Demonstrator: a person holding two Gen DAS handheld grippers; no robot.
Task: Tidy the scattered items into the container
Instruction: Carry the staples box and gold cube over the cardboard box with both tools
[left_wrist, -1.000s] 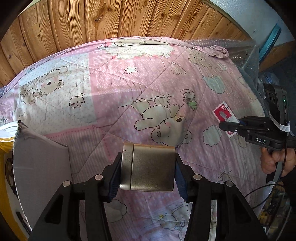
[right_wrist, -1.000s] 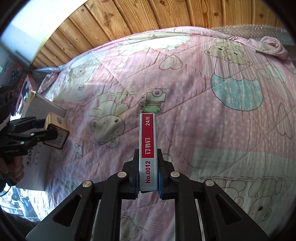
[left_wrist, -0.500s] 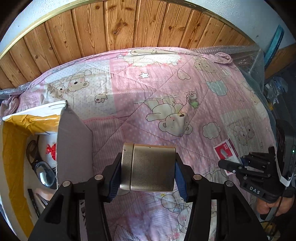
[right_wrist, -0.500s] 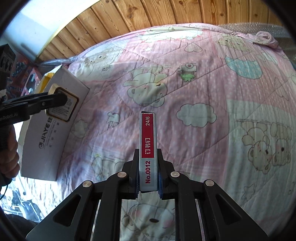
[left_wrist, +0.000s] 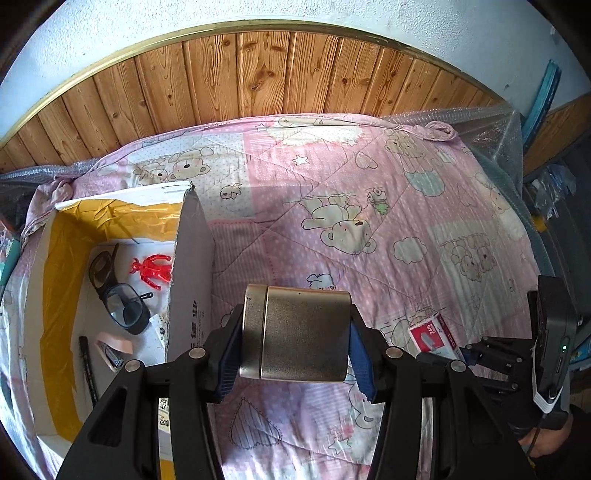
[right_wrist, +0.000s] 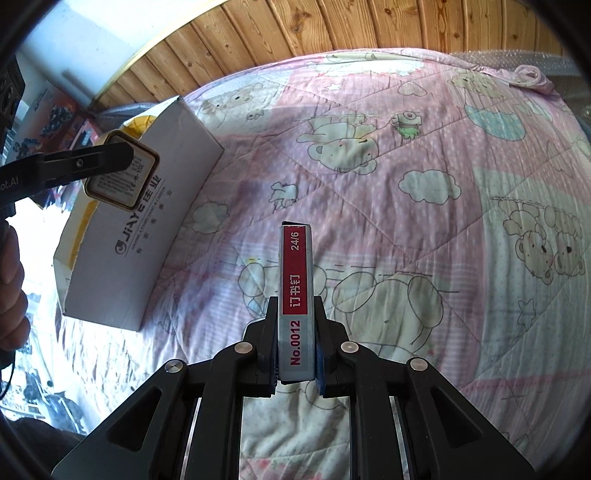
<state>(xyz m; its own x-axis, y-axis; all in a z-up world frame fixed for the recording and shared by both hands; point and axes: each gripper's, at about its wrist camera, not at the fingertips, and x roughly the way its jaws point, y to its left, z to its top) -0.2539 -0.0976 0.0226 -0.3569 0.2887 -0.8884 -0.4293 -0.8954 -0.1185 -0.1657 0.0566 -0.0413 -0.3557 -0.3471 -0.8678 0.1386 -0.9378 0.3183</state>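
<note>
My left gripper (left_wrist: 295, 349) is shut on a bronze metal tin (left_wrist: 303, 332), held above the quilt just right of the white cardboard box (left_wrist: 192, 258). The box has a yellow lining and holds dark goggles (left_wrist: 118, 299), a red toy figure (left_wrist: 151, 269), a black pen (left_wrist: 86, 369) and a pink item (left_wrist: 110, 347). My right gripper (right_wrist: 297, 354) is shut on a red and silver staple box (right_wrist: 297, 295), hanging over the quilt's near middle. From the right wrist view, the tin (right_wrist: 122, 177) hangs by the box's (right_wrist: 147, 229) upper edge.
A pink bear-print quilt (left_wrist: 369, 221) covers the bed. Wooden wall panels (left_wrist: 258, 77) rise behind it. Bubble wrap (left_wrist: 495, 129) lies at the far right corner. Clutter sits past the bed's left edge (right_wrist: 55, 122). A hand (right_wrist: 11, 258) grips the left tool.
Both grippers have pulled back and up, so more of the bed shows. The left gripper with the tin has swung left and the box's inside has come into view.
</note>
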